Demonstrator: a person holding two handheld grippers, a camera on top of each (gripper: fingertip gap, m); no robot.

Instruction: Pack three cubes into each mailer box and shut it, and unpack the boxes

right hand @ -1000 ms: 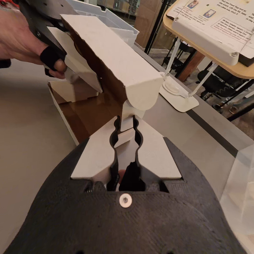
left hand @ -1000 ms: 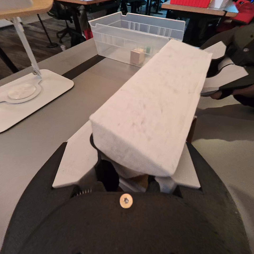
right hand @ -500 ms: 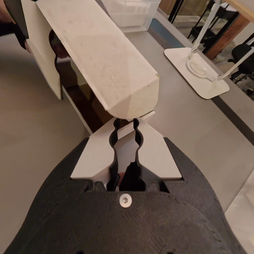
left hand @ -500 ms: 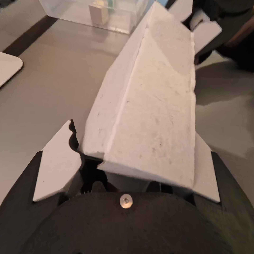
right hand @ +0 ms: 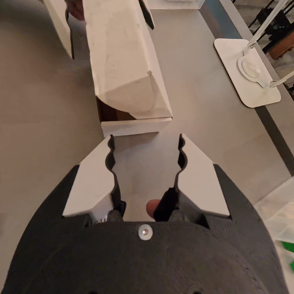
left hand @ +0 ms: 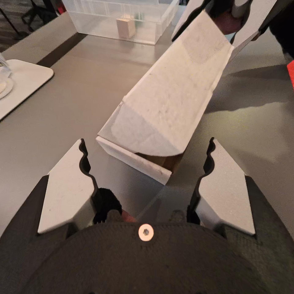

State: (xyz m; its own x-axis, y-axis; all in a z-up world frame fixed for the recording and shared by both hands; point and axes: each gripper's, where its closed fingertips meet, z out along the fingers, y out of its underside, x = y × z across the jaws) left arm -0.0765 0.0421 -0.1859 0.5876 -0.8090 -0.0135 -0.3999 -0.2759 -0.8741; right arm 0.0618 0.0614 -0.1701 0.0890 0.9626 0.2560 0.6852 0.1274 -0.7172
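The mailer box [left hand: 160, 101] lies straight ahead of both my grippers, one at each short end, its long axis running away from my left gripper [left hand: 147, 140] toward my right gripper [left hand: 225, 17] at the far end. From the right wrist view the same box [right hand: 120, 63] stretches away from my right gripper [right hand: 146, 135] with its near end wall just beyond my fingertips [right hand: 109, 138]. The right one sits closer to its end of the box; the left has a small stretch of bare table [left hand: 79, 79] between tips and cardboard.

Both grippers are spread wide and hold nothing; I see only table between the jaws of each. The lid is down but not tucked: the rounded side flap [right hand: 127, 98] at each end lies over a dark gap showing brown interior, so I judge the box not properly shut. Whether cubes are inside I cannot tell; the gap is too dark.

Beyond the box, ahead and left of my left gripper, the clear bin [left hand: 111, 23] holds a wooden cube [left hand: 125, 28].
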